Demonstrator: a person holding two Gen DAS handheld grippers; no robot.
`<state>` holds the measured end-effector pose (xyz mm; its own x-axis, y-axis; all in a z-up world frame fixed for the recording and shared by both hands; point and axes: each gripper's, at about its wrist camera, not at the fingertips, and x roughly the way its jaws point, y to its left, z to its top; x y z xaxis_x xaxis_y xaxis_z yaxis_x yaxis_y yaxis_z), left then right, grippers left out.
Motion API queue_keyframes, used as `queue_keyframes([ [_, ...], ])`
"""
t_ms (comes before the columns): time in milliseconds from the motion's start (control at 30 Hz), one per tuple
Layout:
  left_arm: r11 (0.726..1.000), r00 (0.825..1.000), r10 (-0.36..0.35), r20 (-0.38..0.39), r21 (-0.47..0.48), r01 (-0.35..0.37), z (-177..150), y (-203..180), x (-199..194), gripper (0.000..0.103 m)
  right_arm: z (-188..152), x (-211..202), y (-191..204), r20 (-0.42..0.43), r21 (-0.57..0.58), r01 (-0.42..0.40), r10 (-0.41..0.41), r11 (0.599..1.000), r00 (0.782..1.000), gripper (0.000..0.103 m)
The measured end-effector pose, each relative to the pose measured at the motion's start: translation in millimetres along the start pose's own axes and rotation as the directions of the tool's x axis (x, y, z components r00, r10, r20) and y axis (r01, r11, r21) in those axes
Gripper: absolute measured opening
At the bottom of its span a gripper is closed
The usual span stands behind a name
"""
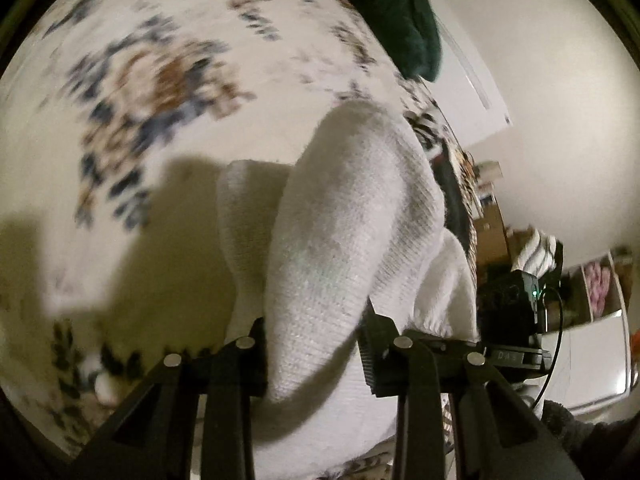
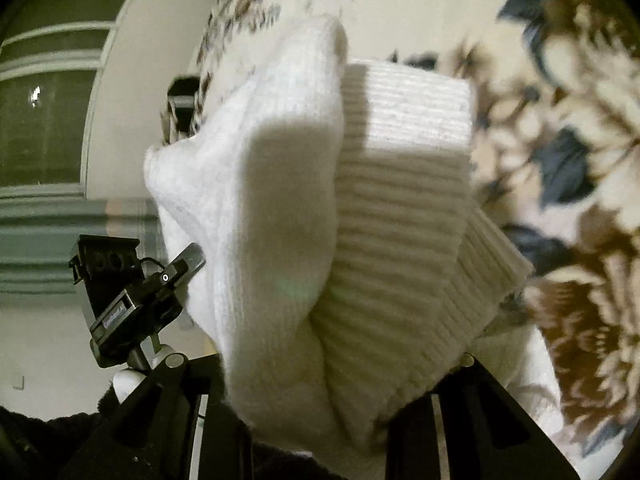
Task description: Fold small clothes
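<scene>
White sock (image 1: 344, 216) gripped at both ends — left gripper (image 1: 316, 356) and right gripper (image 2: 316, 404) each clenched on its knit — raised above the floral bedspread (image 1: 140, 80).

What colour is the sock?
White sock, with a ribbed cuff; clearest in the right wrist view.

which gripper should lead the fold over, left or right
Probably right. The right gripper pinches the sock at its ribbed cuff, a flat straight edge to carry over. The left gripper holds the rounded smooth end and can anchor it over the bedspread.
</scene>
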<state>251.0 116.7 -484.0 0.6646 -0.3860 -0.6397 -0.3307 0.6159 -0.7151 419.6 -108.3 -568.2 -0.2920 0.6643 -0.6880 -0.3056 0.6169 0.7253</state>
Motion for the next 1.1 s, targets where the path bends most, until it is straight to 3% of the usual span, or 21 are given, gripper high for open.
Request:
queue_keyframes([
  [267,0.988,0.995,-0.087,-0.04,0.124,0.091,72,-90,28,0.027,29,-107,3,0.197,0.037,-0.003,-0.005,0.999,0.98,0.026],
  [467,0.953,0.978,-0.168,-0.124,0.234,0.193,158,-182,101,0.027,92,-212,-10,0.391,0.115,0.018,-0.062,0.993,0.918,0.026],
  [600,0.934,0.966,-0.18,-0.188,0.276,0.228,215,-233,171,0.027,150,-267,-38,0.48,0.175,0.019,-0.102,0.984,0.872,0.026],
  [733,0.924,0.964,-0.095,-0.247,0.338,0.178,257,-267,258,0.028,216,-285,-74,0.507,0.258,0.032,-0.163,0.966,0.846,0.026],
  [833,0.919,0.959,0.0,-0.284,0.379,0.112,266,-273,306,0.029,261,-282,-109,0.469,0.319,0.083,-0.234,0.944,0.851,0.027],
  [933,0.912,0.946,0.069,-0.317,0.403,0.069,265,-268,337,0.033,272,-279,-148,0.43,0.394,0.087,-0.268,0.915,0.862,0.03],
  [1000,0.905,0.944,0.077,-0.321,0.419,0.069,260,-267,337,0.036,276,-276,-165,0.407,0.428,0.088,-0.279,0.899,0.87,0.043],
  [1067,0.898,0.943,0.084,-0.321,0.435,0.068,255,-265,332,0.037,279,-278,-172,0.398,0.44,0.117,-0.311,0.89,0.863,0.05],
  [1100,0.896,0.944,0.095,-0.317,0.44,0.058,254,-265,328,0.037,277,-278,-173,0.392,0.444,0.13,-0.323,0.886,0.861,0.06],
])
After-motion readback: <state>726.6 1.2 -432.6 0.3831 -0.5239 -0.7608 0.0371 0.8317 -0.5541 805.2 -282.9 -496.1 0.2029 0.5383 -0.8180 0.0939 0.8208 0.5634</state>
